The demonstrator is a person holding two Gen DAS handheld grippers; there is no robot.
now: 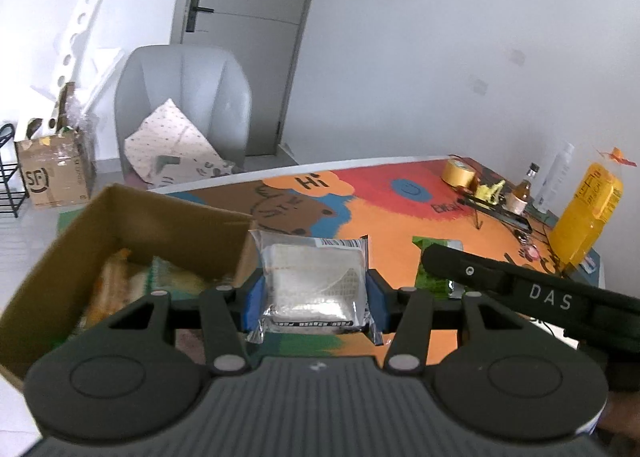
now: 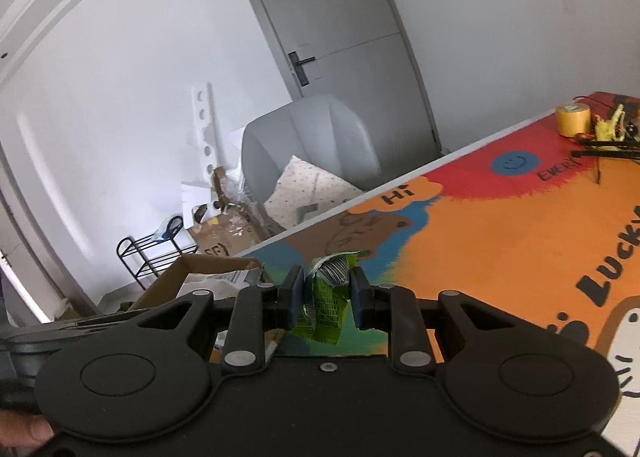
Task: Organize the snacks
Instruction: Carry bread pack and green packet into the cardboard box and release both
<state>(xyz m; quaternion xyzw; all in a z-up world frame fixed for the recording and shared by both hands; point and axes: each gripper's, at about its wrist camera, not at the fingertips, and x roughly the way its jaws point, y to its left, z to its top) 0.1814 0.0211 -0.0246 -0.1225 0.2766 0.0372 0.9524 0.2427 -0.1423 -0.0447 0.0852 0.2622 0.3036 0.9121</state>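
My left gripper (image 1: 314,299) is shut on a clear-wrapped white snack pack (image 1: 316,281), held above the table just right of an open cardboard box (image 1: 132,217). Several wrapped snacks (image 1: 132,285) lie inside the box. My right gripper (image 2: 326,299) is shut on a crumpled green snack packet (image 2: 326,307), lifted over the colourful table mat (image 2: 500,241). In the left wrist view the green snack packet (image 1: 434,281) shows behind the black body of the right gripper. The cardboard box (image 2: 200,277) lies to the left in the right wrist view.
At the table's far right stand a yellow tape roll (image 1: 458,173), a small bottle (image 1: 522,193), a white bottle (image 1: 556,177) and a yellow bagged package (image 1: 588,221). A grey chair (image 1: 184,97) with a patterned cushion sits beyond the table, before a grey door (image 1: 248,17).
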